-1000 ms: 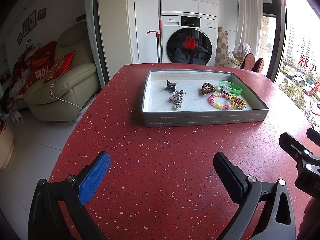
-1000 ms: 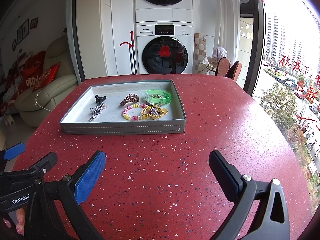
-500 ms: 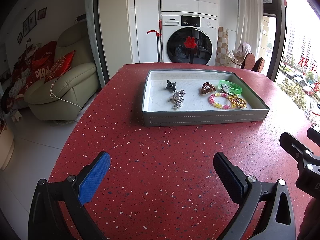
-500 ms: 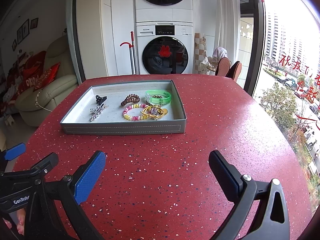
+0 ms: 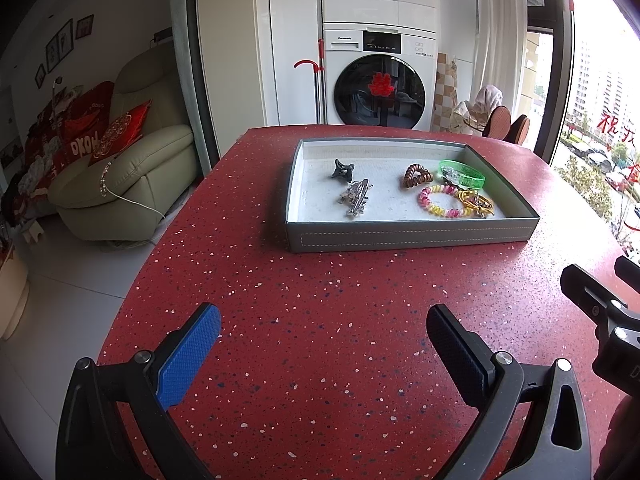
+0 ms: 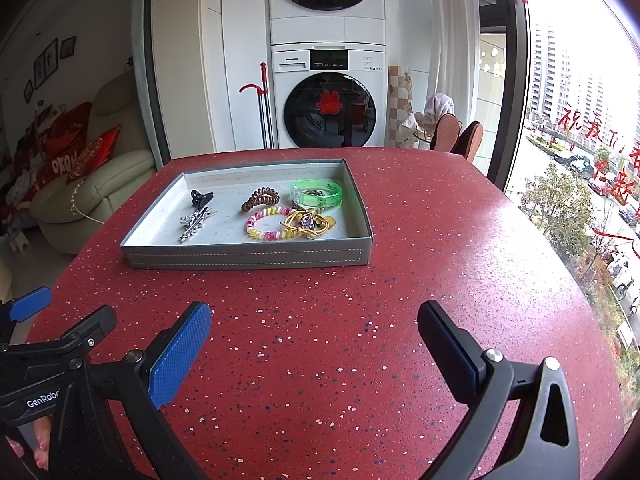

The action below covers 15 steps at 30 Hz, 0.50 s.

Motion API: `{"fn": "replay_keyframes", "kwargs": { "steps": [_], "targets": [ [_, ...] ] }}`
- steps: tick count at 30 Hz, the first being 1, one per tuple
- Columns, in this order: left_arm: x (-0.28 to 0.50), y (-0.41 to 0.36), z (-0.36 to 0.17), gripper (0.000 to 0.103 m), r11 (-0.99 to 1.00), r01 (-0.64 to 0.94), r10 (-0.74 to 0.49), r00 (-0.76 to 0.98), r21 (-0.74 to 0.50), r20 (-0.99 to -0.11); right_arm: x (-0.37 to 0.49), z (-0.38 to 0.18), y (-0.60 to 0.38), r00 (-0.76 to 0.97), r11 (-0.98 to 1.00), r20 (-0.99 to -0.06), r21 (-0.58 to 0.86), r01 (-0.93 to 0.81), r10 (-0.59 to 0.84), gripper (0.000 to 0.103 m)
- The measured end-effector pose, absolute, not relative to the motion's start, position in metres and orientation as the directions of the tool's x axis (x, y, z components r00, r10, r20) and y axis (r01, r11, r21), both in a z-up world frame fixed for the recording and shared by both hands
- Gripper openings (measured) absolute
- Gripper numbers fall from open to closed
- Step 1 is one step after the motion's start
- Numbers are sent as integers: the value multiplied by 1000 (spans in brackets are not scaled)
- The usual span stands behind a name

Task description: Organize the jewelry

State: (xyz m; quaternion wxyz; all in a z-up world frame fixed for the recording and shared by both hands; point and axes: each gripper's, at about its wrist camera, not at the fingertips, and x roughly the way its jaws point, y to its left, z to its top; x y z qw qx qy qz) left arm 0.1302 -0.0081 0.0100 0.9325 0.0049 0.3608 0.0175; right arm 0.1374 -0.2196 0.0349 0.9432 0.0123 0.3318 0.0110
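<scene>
- Nothing has shifted since the earlier frames: both tools hover at the same spot over the red desk (image 5: 320, 340), and the grey tray (image 6: 248, 258) sits where it was.
- Left hand-held gripper (image 5: 324, 344) has its fingers spread wide apart and holds nothing; right hand-held gripper (image 6: 314, 340) is likewise spread and empty.
- All the jewelry lies inside the tray, well ahead of both tools, with none on the bare desk.
- Count, six pieces: one black claw clip (image 5: 343, 171), one silver hair clip (image 5: 356, 198), one brown coil tie (image 6: 260, 199), one green bracelet (image 6: 318, 195), one pink-and-yellow beaded bracelet (image 6: 267, 227), one gold piece (image 6: 309, 224).
- Likely trouble: the gold piece rests against the beaded bracelet and just beside the green one, so a pinch there could drag two at once.
- The silver clip lies flat and thin; fingers coming in too high would probably slide over it.
- The tray wall stands between tools and contents, so a low approach risks shoving the tray along the desk.
</scene>
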Motion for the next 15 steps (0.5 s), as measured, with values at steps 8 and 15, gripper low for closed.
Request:
{"fn": "replay_keyframes", "kwargs": {
  "steps": [8, 15],
  "targets": [
    [130, -8, 10, 103, 999, -32, 40, 738, 24, -674, 137, 35, -219, 779, 999, -627, 31, -12, 29, 103],
    [130, -6, 8, 103, 999, -38, 43, 738, 23, -673, 137, 33, -219, 776, 999, -630, 34, -12, 31, 103]
  ]
}}
